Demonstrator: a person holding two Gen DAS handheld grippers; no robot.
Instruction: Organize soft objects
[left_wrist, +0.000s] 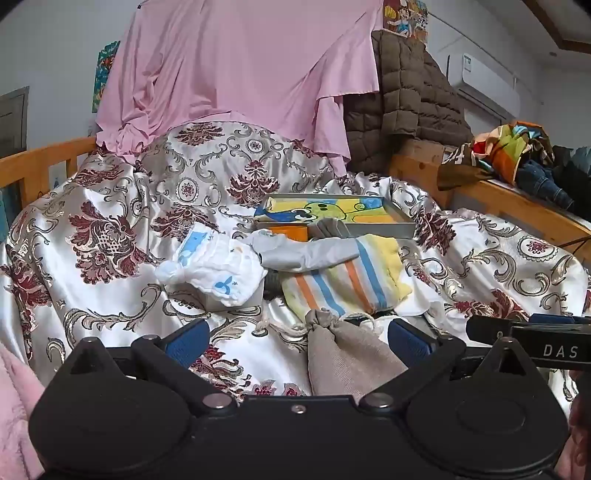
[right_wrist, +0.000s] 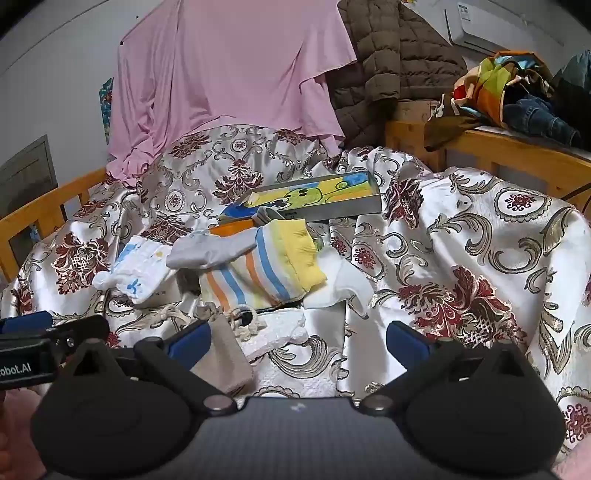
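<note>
Soft things lie in a pile on the patterned satin bedspread (left_wrist: 110, 229). A white baby cloth with blue prints (left_wrist: 218, 266) is at the left, a grey sleeve-like cloth (left_wrist: 306, 251) crosses the middle, and a striped yellow, blue and orange garment (left_wrist: 343, 280) lies to the right. A grey drawstring pouch (left_wrist: 343, 350) lies nearest, between the fingers of my open left gripper (left_wrist: 295, 339), untouched. My open right gripper (right_wrist: 295, 339) hovers beside it; the pouch (right_wrist: 225, 354) lies by its left finger, with white foam (right_wrist: 280, 328) between the fingers.
A shallow metal tray with a cartoon picture (left_wrist: 332, 210) sits behind the pile. A pink sheet (left_wrist: 229, 74) and a brown quilted jacket (left_wrist: 406, 103) hang at the back. Wooden bed rails (left_wrist: 517, 206) carry folded clothes (left_wrist: 517, 155) at right. The right gripper (left_wrist: 535, 332) shows in the left view.
</note>
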